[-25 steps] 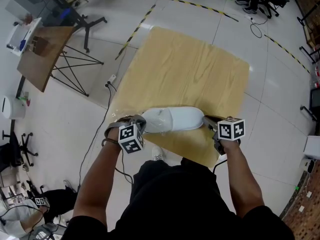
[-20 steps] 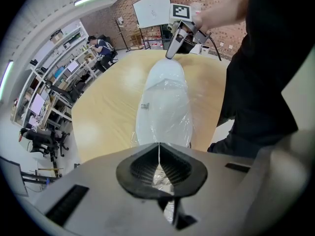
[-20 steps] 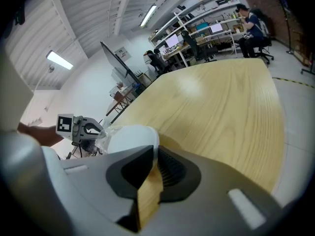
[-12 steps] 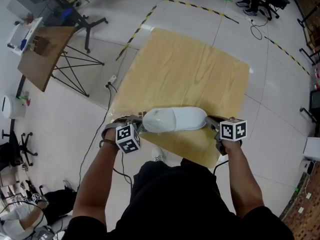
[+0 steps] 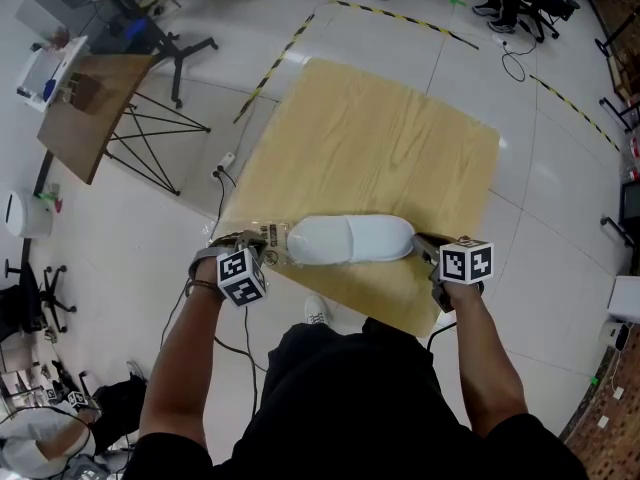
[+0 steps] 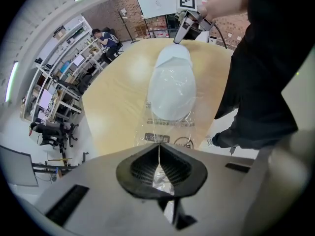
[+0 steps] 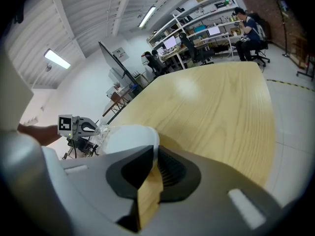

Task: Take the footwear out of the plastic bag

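Observation:
A white slipper (image 5: 350,240) lies near the front edge of the wooden table (image 5: 380,138). Its left end still sits inside a clear plastic bag (image 5: 272,240). My left gripper (image 5: 262,249) is off the slipper's left end, shut on the bag's edge. In the left gripper view the film (image 6: 167,132) runs taut from the slipper (image 6: 172,90) into the closed jaws of the left gripper (image 6: 158,146). My right gripper (image 5: 420,241) is shut on the slipper's right end; the right gripper view shows the slipper's white rim (image 7: 130,136) pinched at the tips of the right gripper (image 7: 155,149).
The person's torso and legs stand against the table's near edge. A smaller folding table (image 5: 85,108) and office chairs (image 5: 170,38) stand on the floor to the left. A cable (image 5: 215,173) lies beside the table's left edge.
My left gripper has moved left with the bag, and the film has slid further off the slipper. The right gripper and the slipper have stayed put.

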